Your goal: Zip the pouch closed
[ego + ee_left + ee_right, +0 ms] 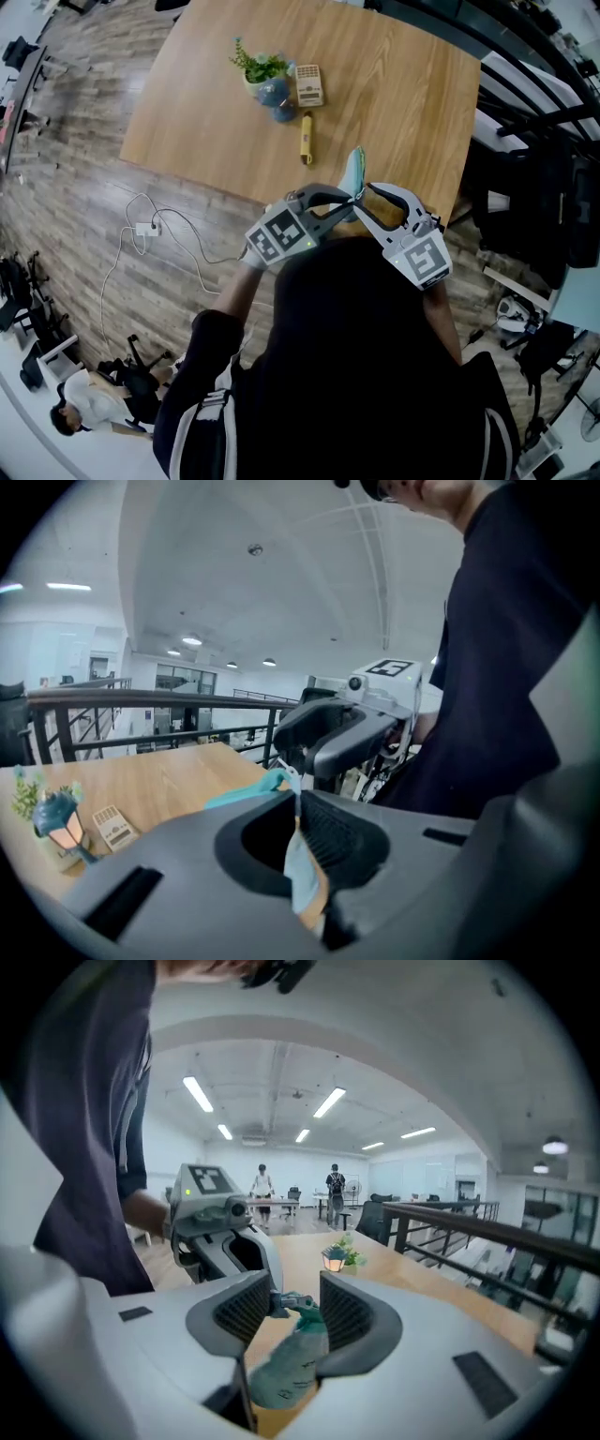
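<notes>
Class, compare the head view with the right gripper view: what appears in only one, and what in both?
Only the head view: a yellow object on the table, a white cable on the floor. Only the right gripper view: two people standing far off, ceiling lights. Both: the teal pouch, the potted plant, the table.

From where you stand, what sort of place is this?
Probably an open-plan office, perhaps on an upper level. A large wooden table stands beside a dark railing, and long strip lights run across a white ceiling.
</notes>
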{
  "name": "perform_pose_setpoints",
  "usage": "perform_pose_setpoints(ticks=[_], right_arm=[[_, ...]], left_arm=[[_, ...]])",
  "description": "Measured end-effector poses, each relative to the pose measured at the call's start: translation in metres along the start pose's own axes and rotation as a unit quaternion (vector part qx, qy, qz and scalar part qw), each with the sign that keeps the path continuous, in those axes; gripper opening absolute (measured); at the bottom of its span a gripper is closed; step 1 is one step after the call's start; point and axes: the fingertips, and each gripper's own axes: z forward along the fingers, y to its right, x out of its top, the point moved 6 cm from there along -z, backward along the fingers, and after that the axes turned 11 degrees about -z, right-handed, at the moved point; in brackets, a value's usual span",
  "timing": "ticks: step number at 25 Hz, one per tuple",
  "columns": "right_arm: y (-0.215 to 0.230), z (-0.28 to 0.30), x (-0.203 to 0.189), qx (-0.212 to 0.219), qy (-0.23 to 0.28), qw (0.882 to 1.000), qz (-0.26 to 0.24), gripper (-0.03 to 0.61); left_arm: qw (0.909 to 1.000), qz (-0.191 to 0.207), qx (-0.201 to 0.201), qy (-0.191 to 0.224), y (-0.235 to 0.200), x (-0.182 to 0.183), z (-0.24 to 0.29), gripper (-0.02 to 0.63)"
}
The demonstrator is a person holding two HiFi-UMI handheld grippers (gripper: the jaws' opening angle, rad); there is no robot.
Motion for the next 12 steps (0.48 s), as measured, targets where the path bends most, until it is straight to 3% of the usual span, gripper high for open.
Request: perform_pose_setpoints(ticks=[3,7,12], right_arm=[[0.001,-0.004,-0.002,0.041,0.011,0.998,0.047,0.214],[-0.003,-0.002,-0.007,0.076,-0.005,0.996,0.039,0.232],[-0.007,-0.002,0.001,0.075,-0.005,0.997,0.019,0.108]], left_arm=[[0.9990,0.042,-0.010,-0.010,0.007,0.002,-0.006,0.014],[0.9977,0.058,-0.020,-0.030,0.013,-0.004,-0.013,0.014],[0.9975,0.059,-0.010,-0.038,0.012,-0.004,-0.013,0.014]])
